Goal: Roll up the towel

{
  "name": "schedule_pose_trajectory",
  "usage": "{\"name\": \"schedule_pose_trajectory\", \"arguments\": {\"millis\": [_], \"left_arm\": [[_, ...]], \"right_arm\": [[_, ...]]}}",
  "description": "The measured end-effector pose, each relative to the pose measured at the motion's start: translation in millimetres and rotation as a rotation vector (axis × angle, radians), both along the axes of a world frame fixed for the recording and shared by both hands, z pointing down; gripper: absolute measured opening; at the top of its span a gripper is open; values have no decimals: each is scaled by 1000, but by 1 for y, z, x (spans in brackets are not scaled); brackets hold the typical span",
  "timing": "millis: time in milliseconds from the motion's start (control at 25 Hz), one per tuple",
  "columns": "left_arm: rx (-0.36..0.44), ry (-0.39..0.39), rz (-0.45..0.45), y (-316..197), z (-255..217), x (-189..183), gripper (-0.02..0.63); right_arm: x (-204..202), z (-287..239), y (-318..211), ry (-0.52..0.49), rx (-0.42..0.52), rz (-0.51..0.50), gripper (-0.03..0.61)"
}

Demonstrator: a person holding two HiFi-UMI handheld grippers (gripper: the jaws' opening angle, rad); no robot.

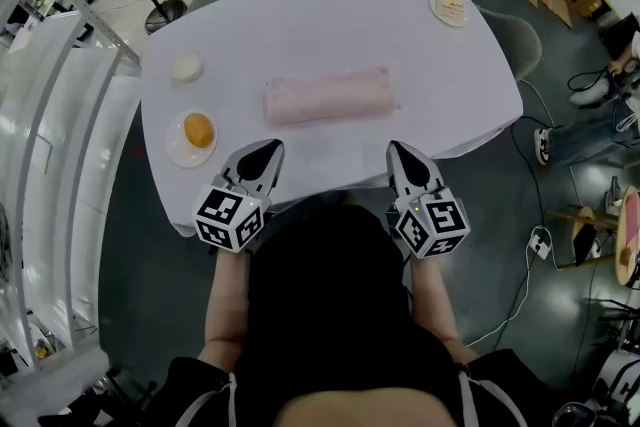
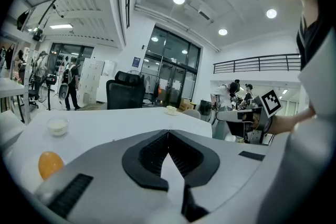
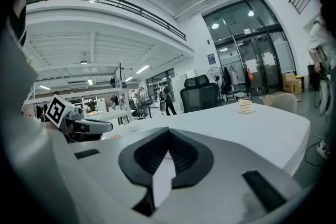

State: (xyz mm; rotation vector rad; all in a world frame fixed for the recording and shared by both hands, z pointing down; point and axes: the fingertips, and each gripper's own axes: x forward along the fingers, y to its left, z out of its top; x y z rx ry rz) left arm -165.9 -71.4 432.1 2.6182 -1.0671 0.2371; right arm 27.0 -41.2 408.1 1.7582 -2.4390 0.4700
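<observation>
Towel: the pale pink rolled-up cloth towel (image 1: 330,97) lies as a tidy roll, long side running left to right, roughly mid-table. Nothing's touching it.
Table: a white tabletop with rounded corners (image 1: 330,15), seen from straight above in the head view.
Left gripper: the grey two-jaw left gripper (image 1: 270,149) hovers over the near edge of the table, pointing at the towel's left end but clearly short of it. Its own view shows the black pads pressed together with nothing between them.
Right gripper: the matching grey right gripper (image 1: 397,150) sits by the near edge too, aimed at the towel's right end with a gap before it. Its jaws are closed tight and empty as well.
Marker cubes: a black-and-white marker cube (image 1: 230,218) rides on the back of the left gripper, and another one (image 1: 432,227) on the right.
Plate: a round white plate (image 1: 176,147) carries a small orange ball-shaped thing (image 1: 198,129), left of the towel and near the left gripper.
Bowl: a little white bowl (image 1: 186,67) is further back on the left side.
Far corner: a small white plate with a pale yellowish bit of food (image 1: 450,7) is at the back right, well apart from everything else.
Chair: a black office chair (image 2: 125,93) stands behind the table's far edge.
</observation>
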Motion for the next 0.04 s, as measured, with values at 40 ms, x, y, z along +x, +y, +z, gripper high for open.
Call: {"name": "schedule_pose_trajectory", "arguments": {"millis": [40], "left_arm": [[0, -3, 3, 0, 1, 0, 6]], "right_arm": [[-1, 1, 0, 0, -2, 0, 3]]}}
